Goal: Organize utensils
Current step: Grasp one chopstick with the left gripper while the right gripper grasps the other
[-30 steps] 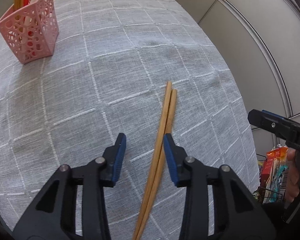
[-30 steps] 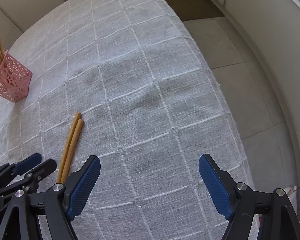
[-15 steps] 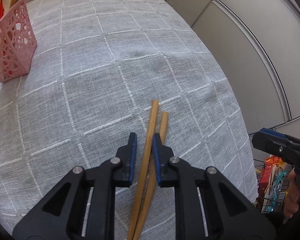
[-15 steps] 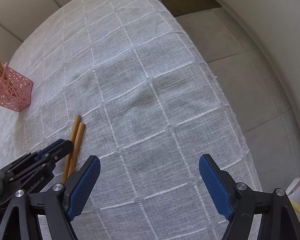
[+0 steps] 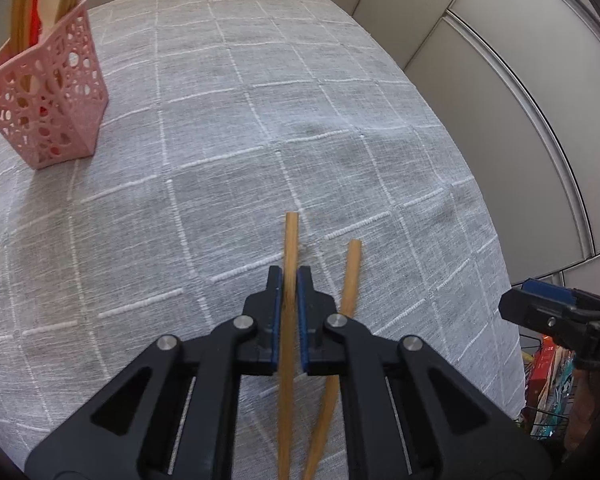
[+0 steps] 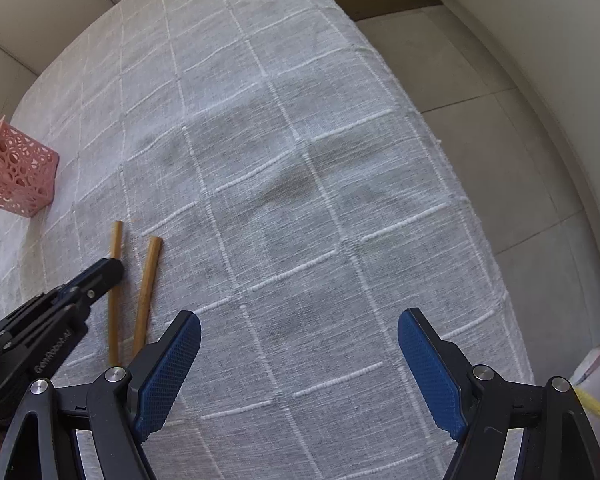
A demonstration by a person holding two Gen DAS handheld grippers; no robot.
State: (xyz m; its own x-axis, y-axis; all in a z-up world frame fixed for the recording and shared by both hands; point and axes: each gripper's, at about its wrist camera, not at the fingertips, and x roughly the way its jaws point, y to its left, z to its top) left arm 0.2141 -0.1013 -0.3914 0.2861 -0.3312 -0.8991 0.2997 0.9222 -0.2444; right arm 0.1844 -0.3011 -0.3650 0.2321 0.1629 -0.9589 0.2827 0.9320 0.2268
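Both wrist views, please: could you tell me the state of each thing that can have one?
Left gripper: shut on one chopstick.
Gripped wooden chopstick: clamped between the blue pads.
Second wooden chopstick: loose on the grey checked tablecloth.
Right gripper: open, holding nothing.
Pink perforated plastic holder: upright, utensils standing inside.

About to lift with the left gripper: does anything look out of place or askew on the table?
Yes. The left gripper is shut on only one chopstick. The second chopstick lies outside its jaws on the tablecloth, splayed at an angle. The pink holder stands upright, and the right gripper is open and empty.
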